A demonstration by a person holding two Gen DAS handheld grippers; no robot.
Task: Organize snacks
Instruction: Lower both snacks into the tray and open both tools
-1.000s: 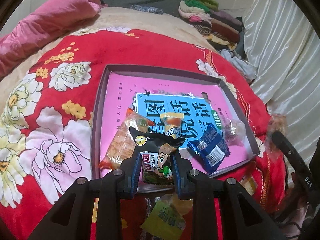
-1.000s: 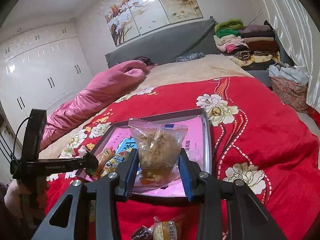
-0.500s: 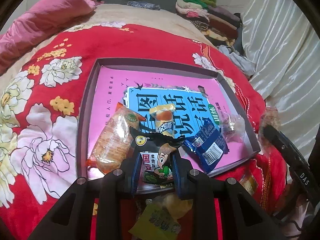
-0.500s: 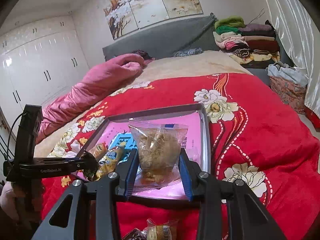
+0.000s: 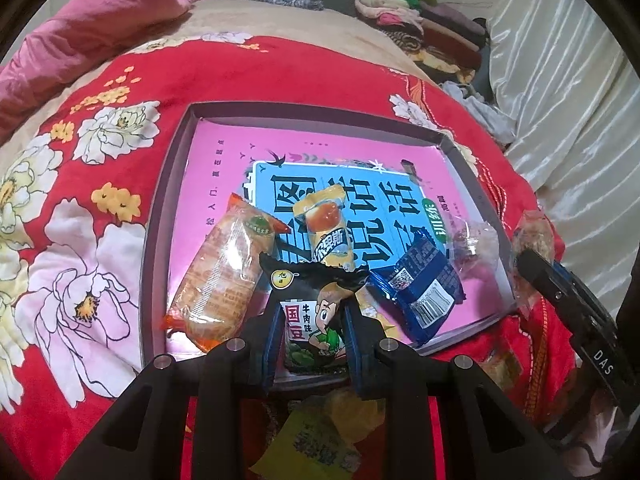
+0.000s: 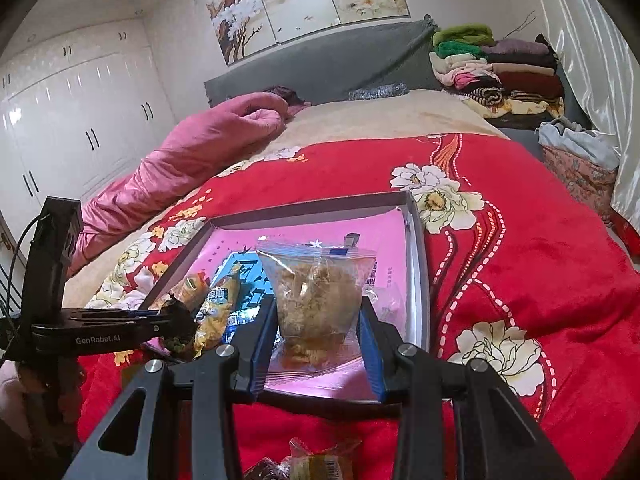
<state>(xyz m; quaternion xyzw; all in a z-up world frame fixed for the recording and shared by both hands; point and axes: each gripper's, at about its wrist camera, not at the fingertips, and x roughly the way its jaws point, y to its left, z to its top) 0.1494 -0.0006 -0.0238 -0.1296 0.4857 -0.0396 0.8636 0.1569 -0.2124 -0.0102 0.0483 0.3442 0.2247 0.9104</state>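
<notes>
Both packets are being carried to the box [image 5: 460, 152]. The left hand-held gripper [image 5: 310, 334] is grasping a black bean-snack packet [image 5: 310, 308] over the box's near rim; the right hand-held gripper [image 6: 318, 344] is grasping a clear pastry bag [image 6: 316, 300] there. Next: advance inward, then release.

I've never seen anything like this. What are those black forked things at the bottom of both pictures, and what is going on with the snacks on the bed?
They are hand-held tongs, one in each of a person's hands, each with a camera looking along its fingers. The left tongs pinch a black cartoon snack packet; the right tongs pinch a clear bag of brownish snack. Both hang over a shallow box lying on the red flowered blanket. Inside lie an orange packet, a yellow packet and a blue packet.
</notes>
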